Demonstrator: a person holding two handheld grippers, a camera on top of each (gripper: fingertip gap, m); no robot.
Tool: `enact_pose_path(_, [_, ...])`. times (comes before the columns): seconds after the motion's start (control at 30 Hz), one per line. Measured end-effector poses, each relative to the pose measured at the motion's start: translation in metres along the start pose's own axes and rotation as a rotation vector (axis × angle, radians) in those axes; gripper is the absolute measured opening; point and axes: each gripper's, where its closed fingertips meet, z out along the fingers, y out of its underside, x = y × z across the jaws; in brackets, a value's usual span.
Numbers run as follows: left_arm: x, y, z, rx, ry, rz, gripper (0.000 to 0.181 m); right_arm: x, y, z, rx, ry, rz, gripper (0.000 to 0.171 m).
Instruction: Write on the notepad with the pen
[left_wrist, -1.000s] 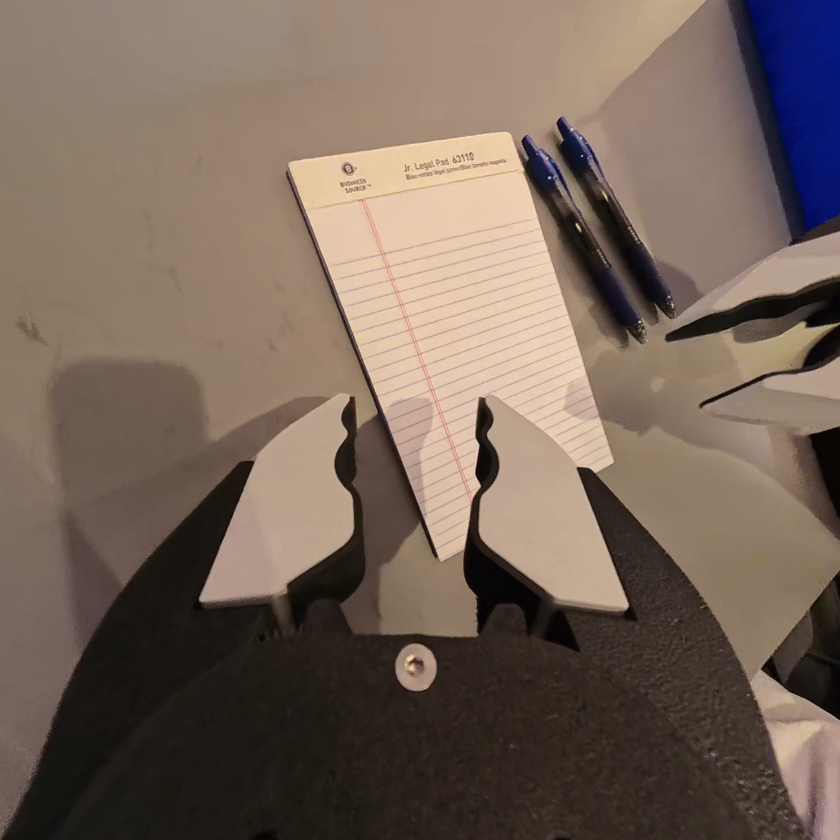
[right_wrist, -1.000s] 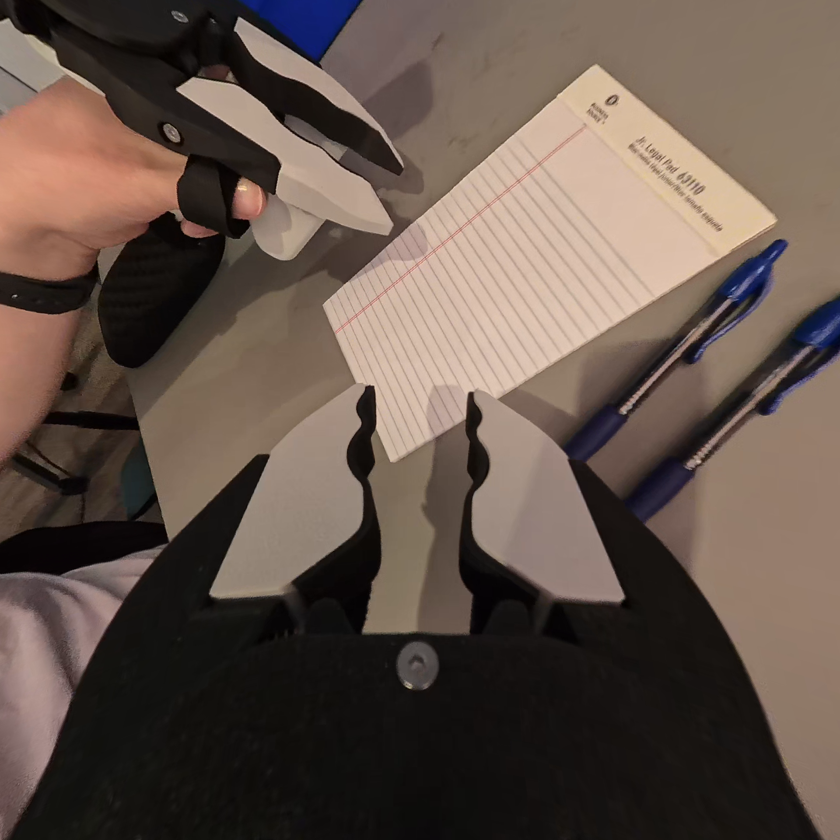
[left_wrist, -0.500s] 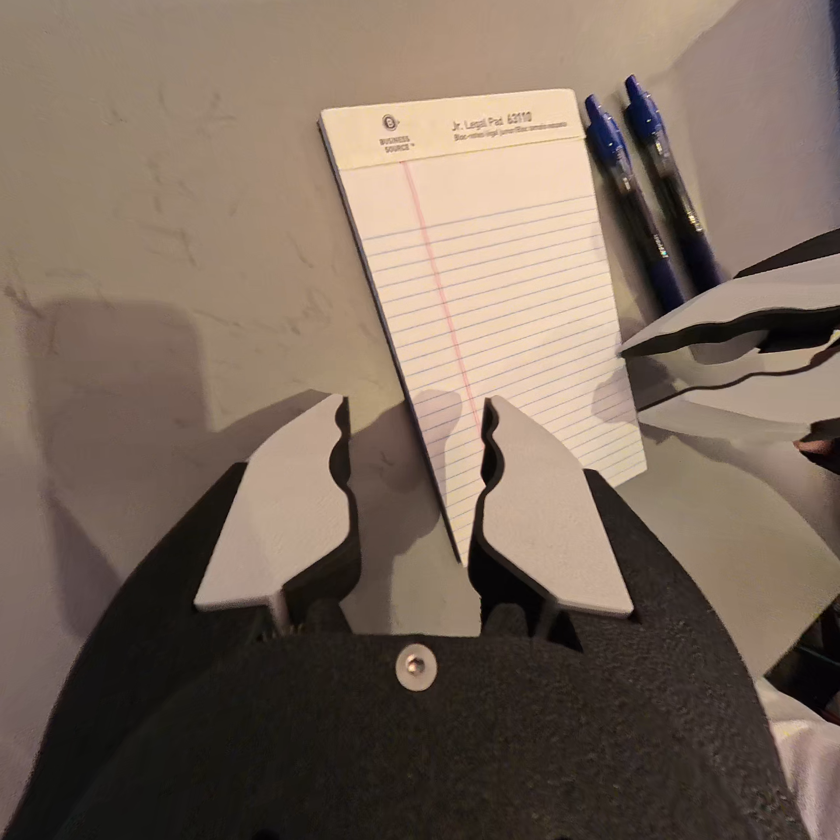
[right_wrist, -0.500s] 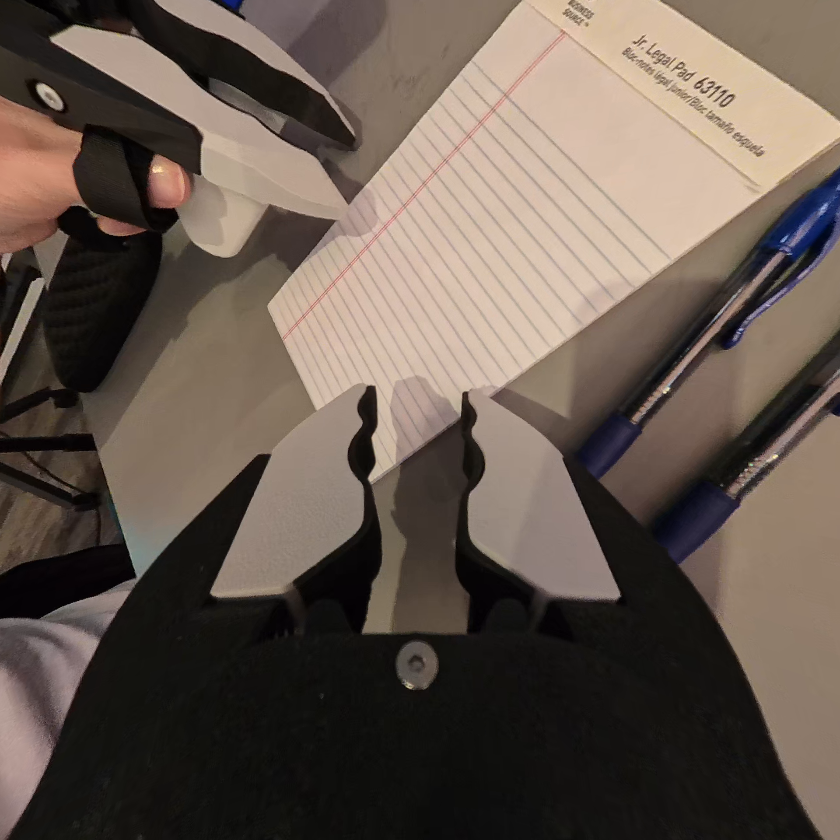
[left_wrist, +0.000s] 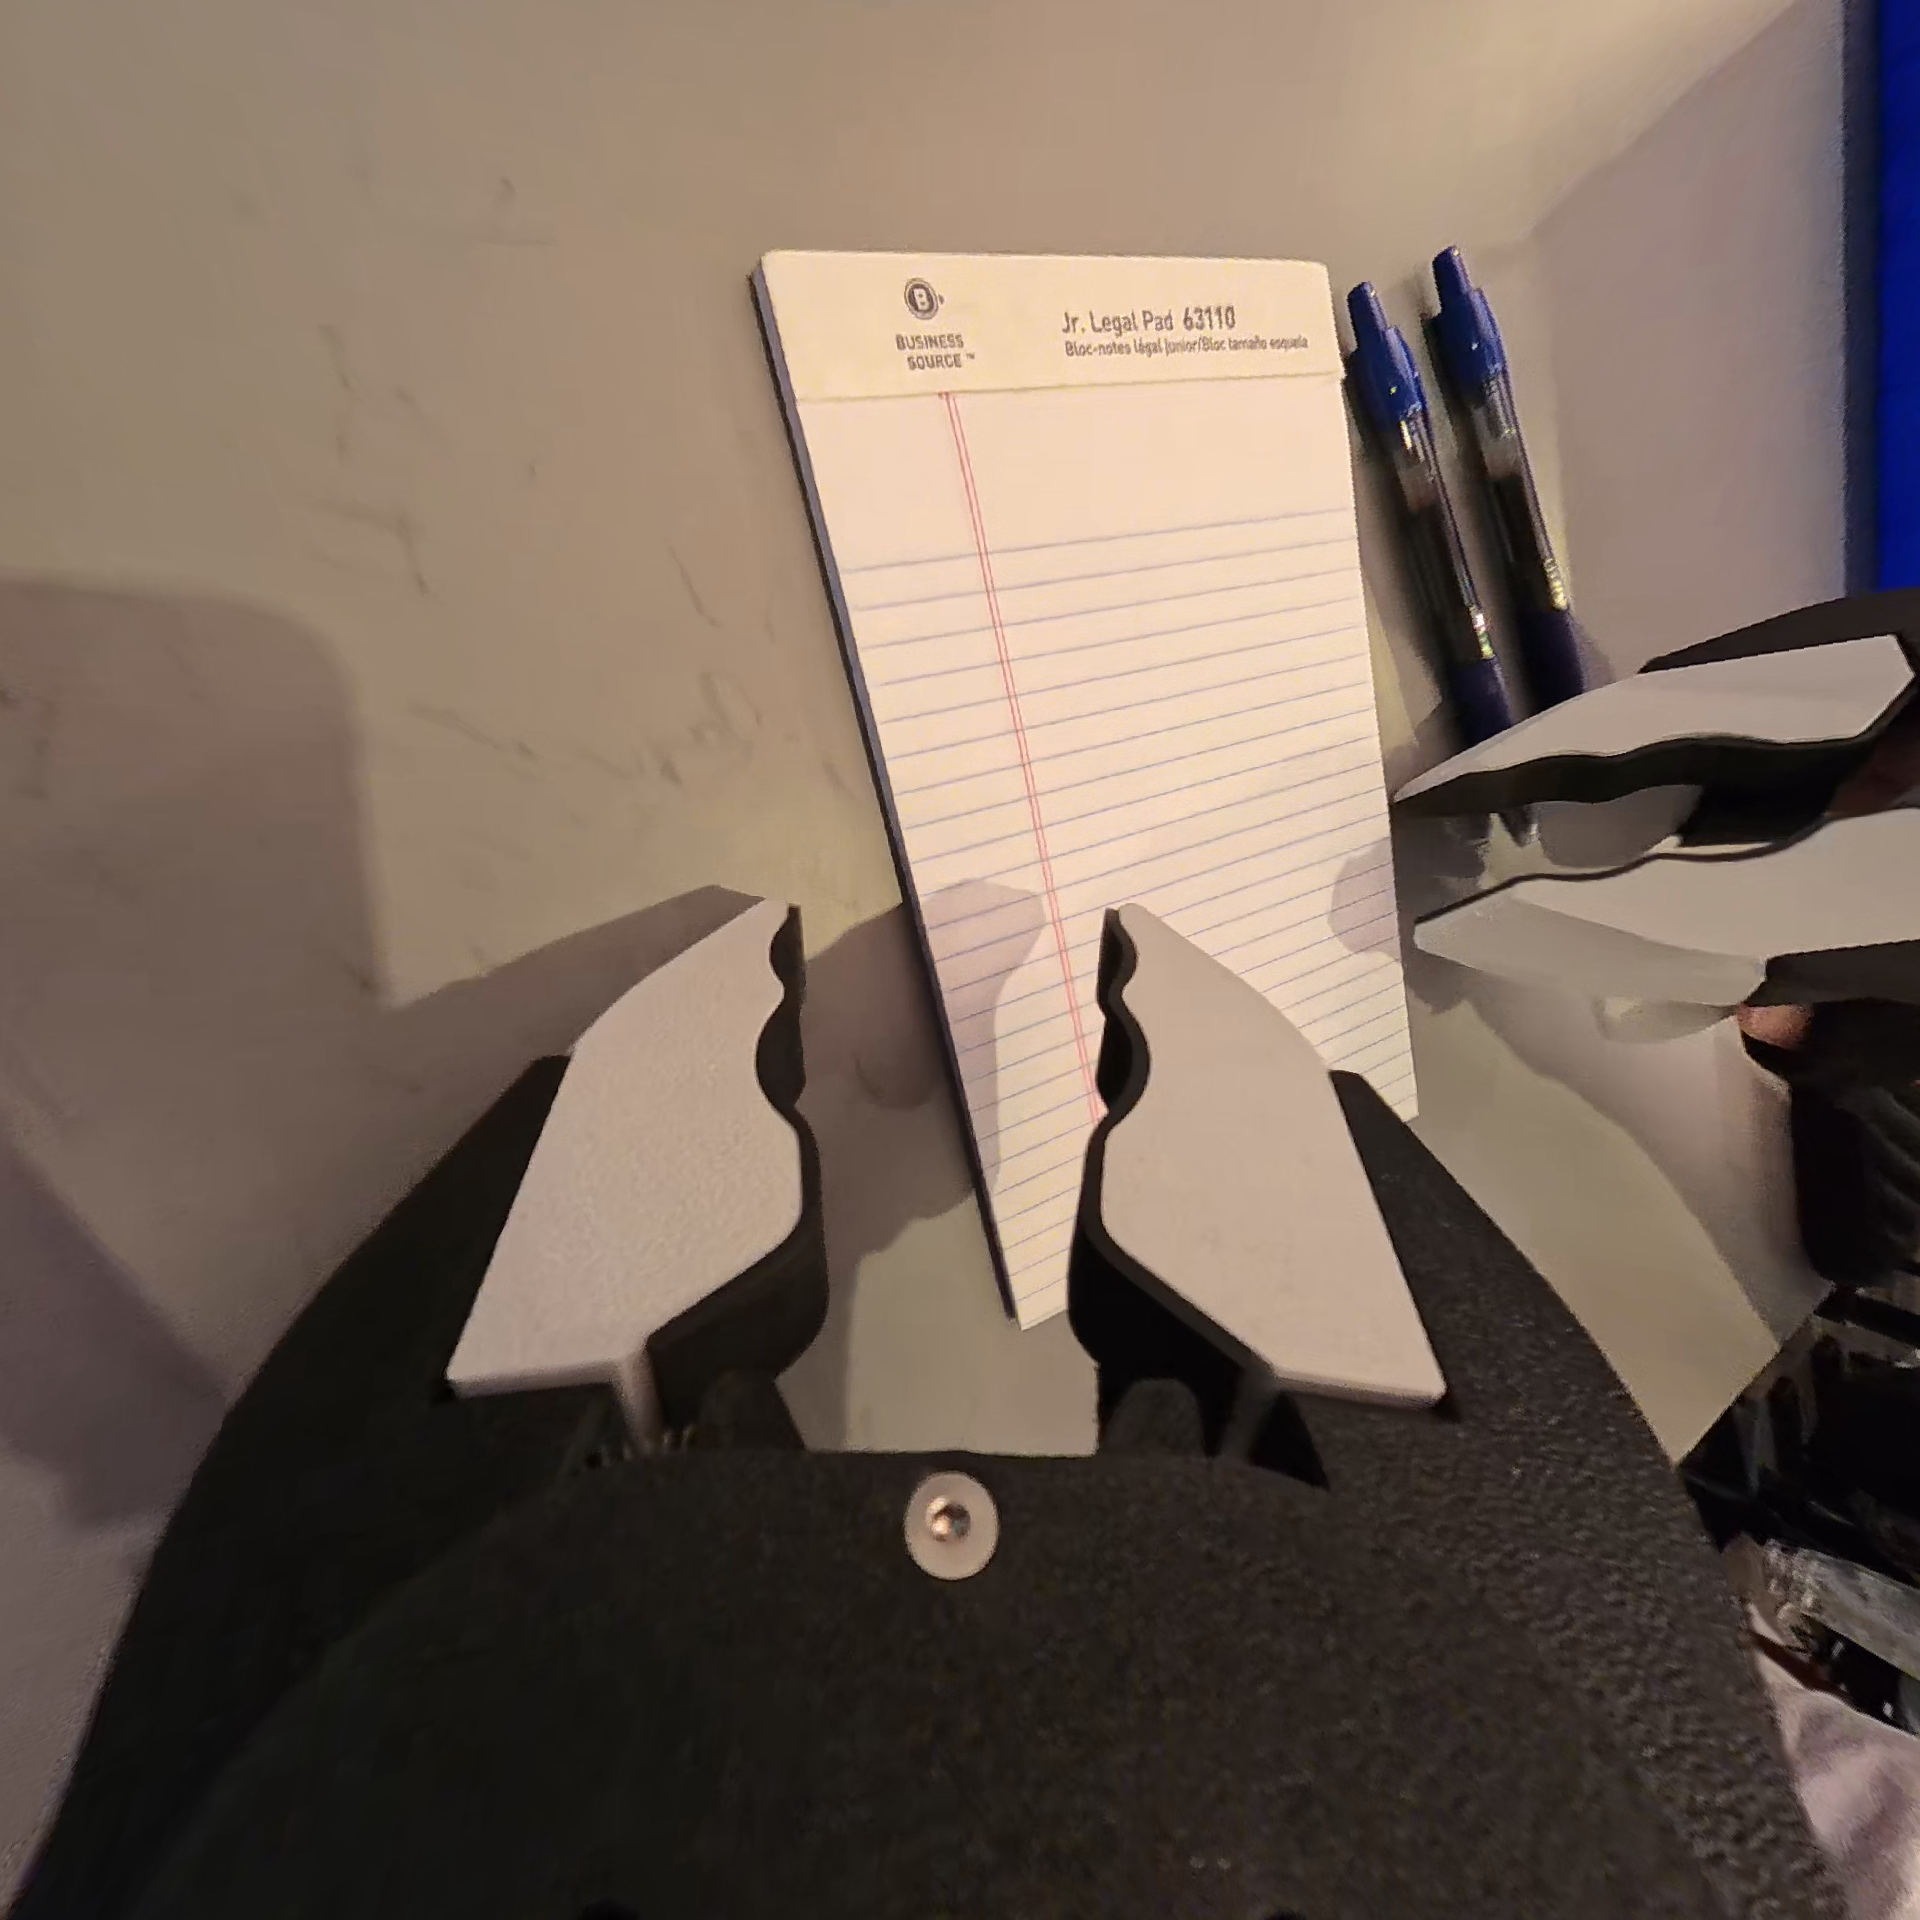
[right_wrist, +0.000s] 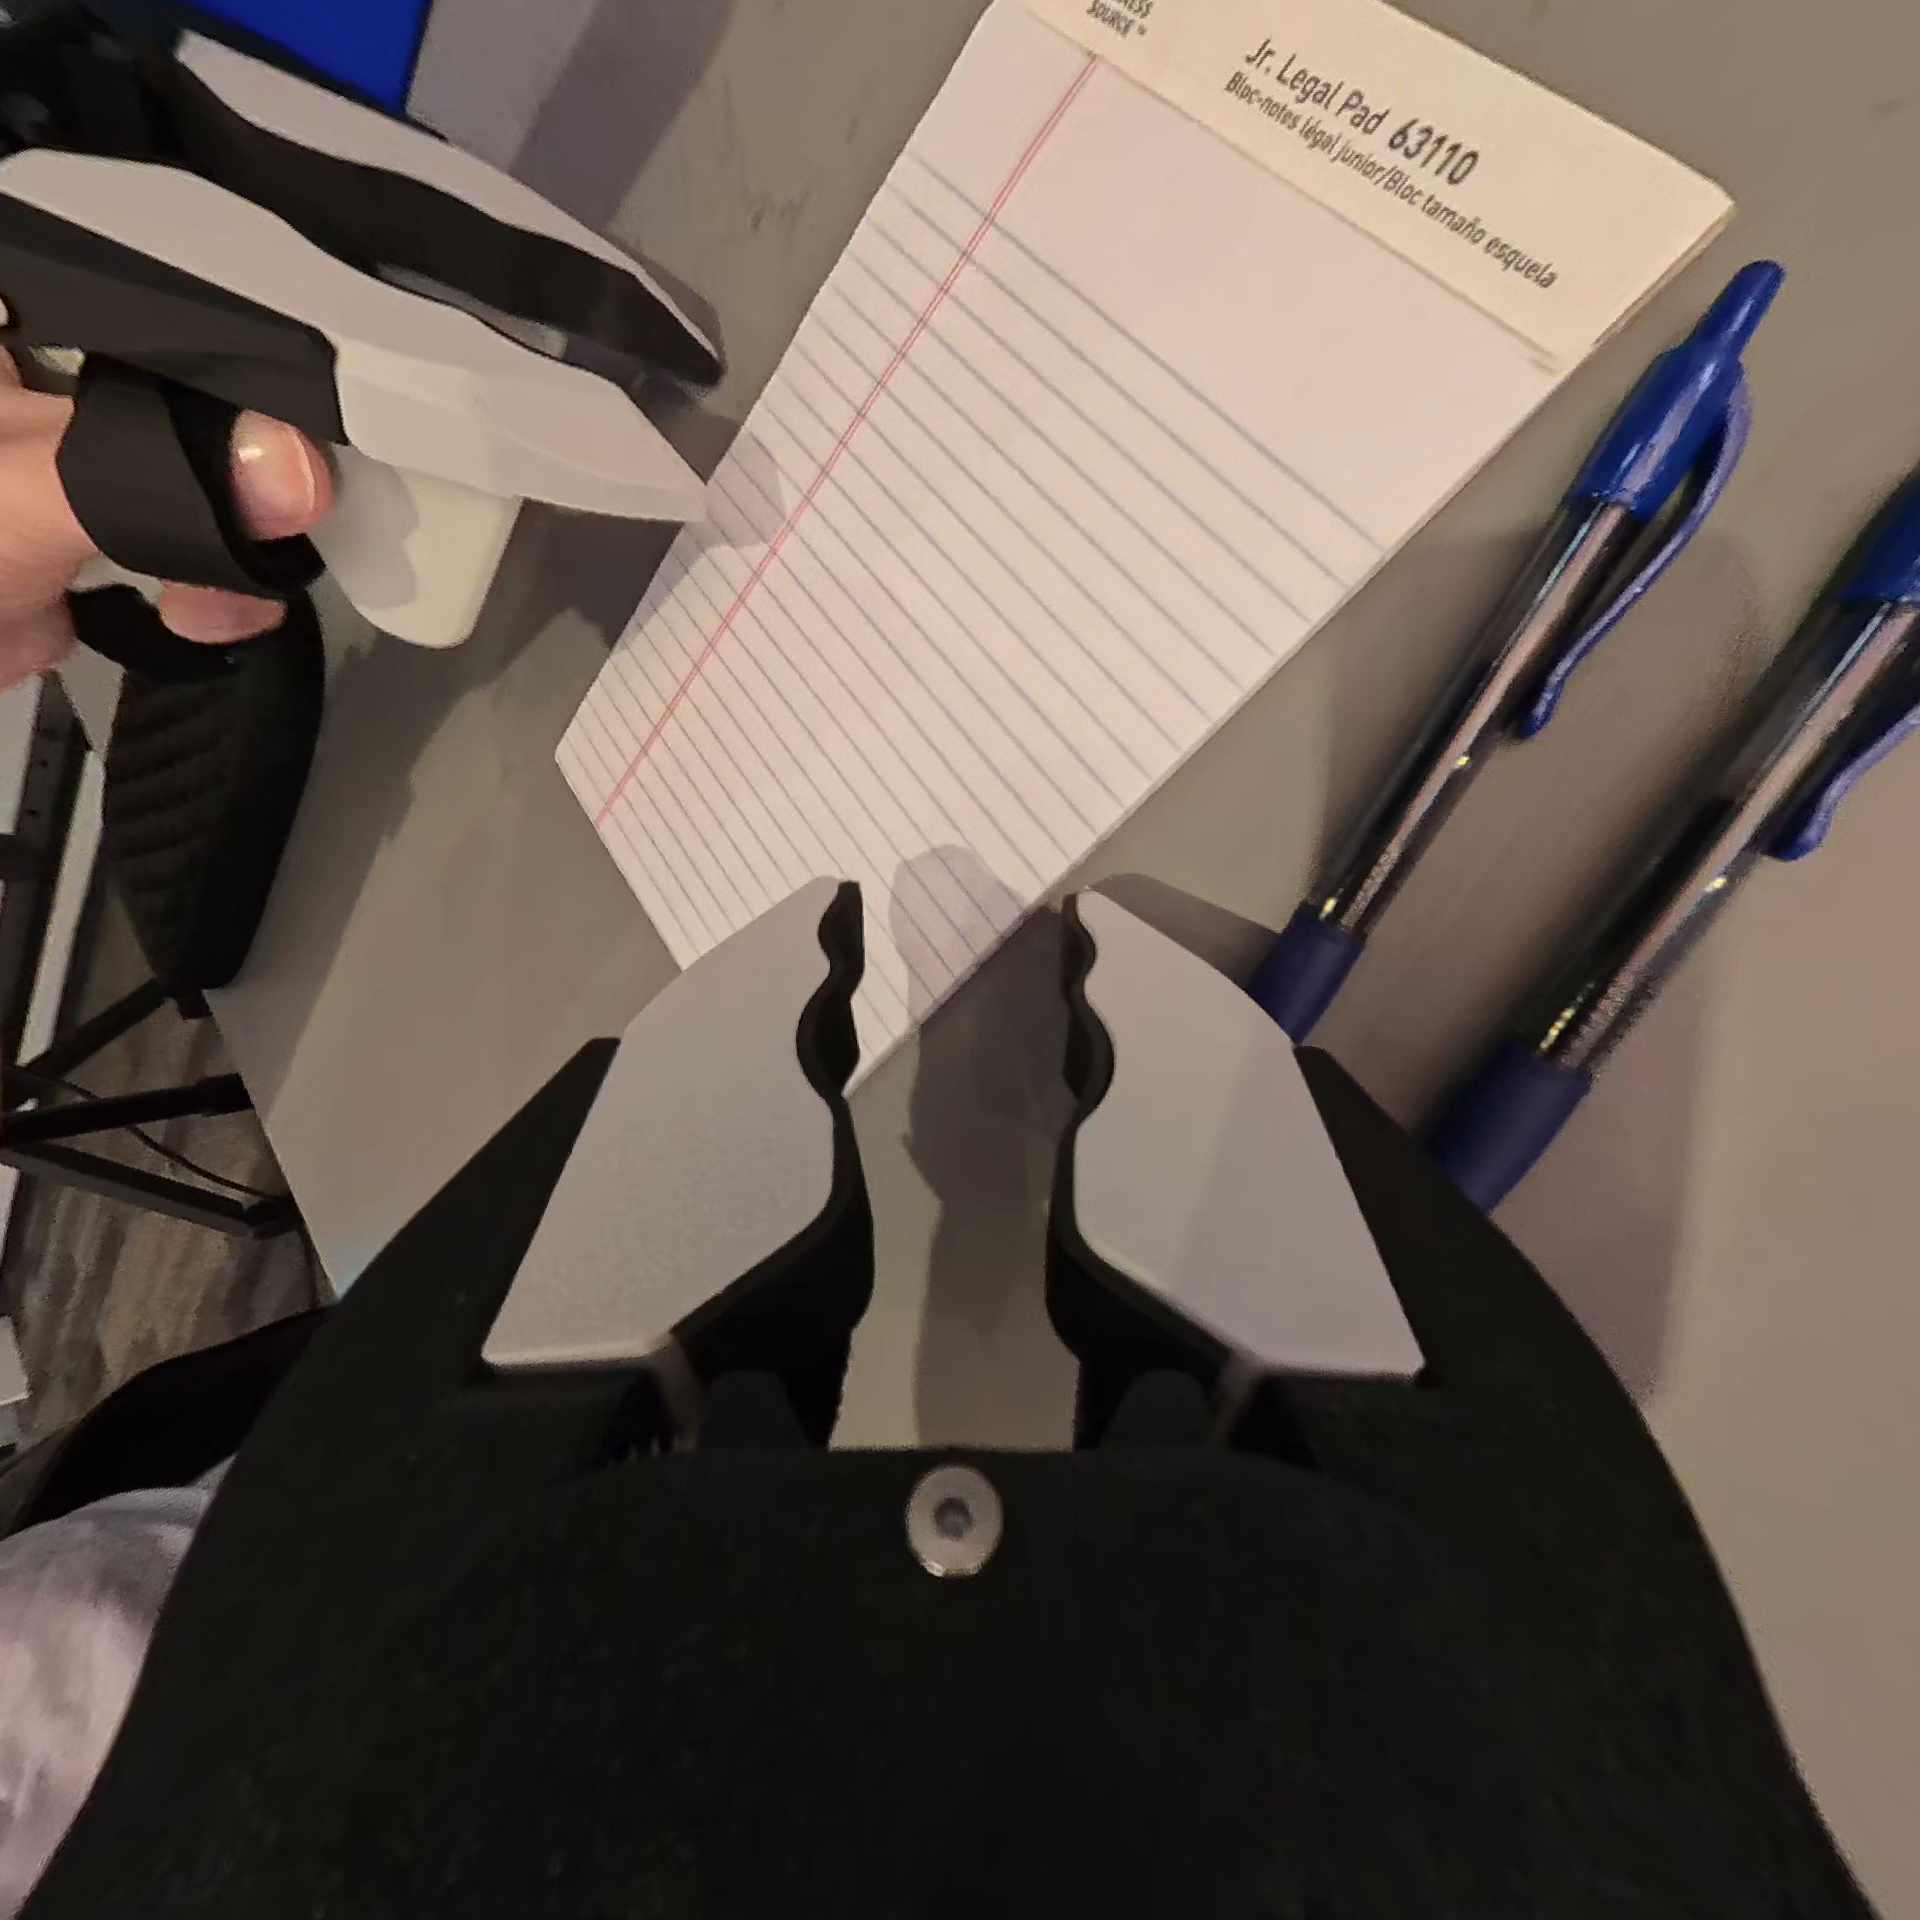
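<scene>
A white lined notepad (left_wrist: 1122, 665) lies flat on the grey table, its page blank; it also shows in the right wrist view (right_wrist: 1049, 499). Two blue pens (left_wrist: 1423, 520) (left_wrist: 1507, 488) lie side by side just right of the pad; in the right wrist view they are the nearer pen (right_wrist: 1507, 665) and the farther pen (right_wrist: 1704, 873). My left gripper (left_wrist: 951, 920) is open and empty over the pad's near left corner. My right gripper (right_wrist: 961, 899) is open and empty above the pad's near right corner, left of the pen tips.
The grey table (left_wrist: 416, 520) carries the pad and pens. A blue panel (left_wrist: 1886, 291) stands at the far right. The table's near edge (right_wrist: 270, 1122) drops to a floor with black stand legs (right_wrist: 125, 1132). A hand (right_wrist: 125, 520) holds the left gripper.
Both grippers have moved forward and lower toward the pad. The right gripper has drawn close to the pad's corner and the pen tips. Both stay open and empty.
</scene>
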Motion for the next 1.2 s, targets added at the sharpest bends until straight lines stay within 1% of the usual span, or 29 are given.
enact_pose_path(0.23, [0.012, -0.005, 0.005, 0.028, 0.109, -0.081, 0.050, 0.000, -0.007, 0.004, 0.053, -0.069, 0.074, 0.028])
enact_pose_path(0.57, [0.011, -0.010, 0.004, 0.081, 0.134, -0.113, 0.049, 0.003, -0.009, 0.004, 0.124, -0.104, 0.089, 0.025])
enact_pose_path(0.7, [0.016, -0.015, -0.003, 0.136, 0.161, -0.121, 0.047, 0.002, -0.009, 0.004, 0.127, -0.100, 0.073, 0.027])
enact_pose_path(0.83, [0.025, -0.022, -0.014, 0.207, 0.230, -0.152, 0.043, 0.001, -0.009, 0.004, 0.122, -0.089, 0.052, 0.029])
enact_pose_path(1.0, [0.013, -0.004, -0.004, 0.144, 0.176, -0.139, 0.045, 0.000, -0.009, 0.004, 0.120, -0.109, 0.065, 0.032])
enact_pose_path(1.2, [0.011, -0.003, -0.007, 0.198, 0.249, -0.212, 0.040, -0.006, -0.012, 0.002, 0.139, -0.172, 0.124, 0.041])
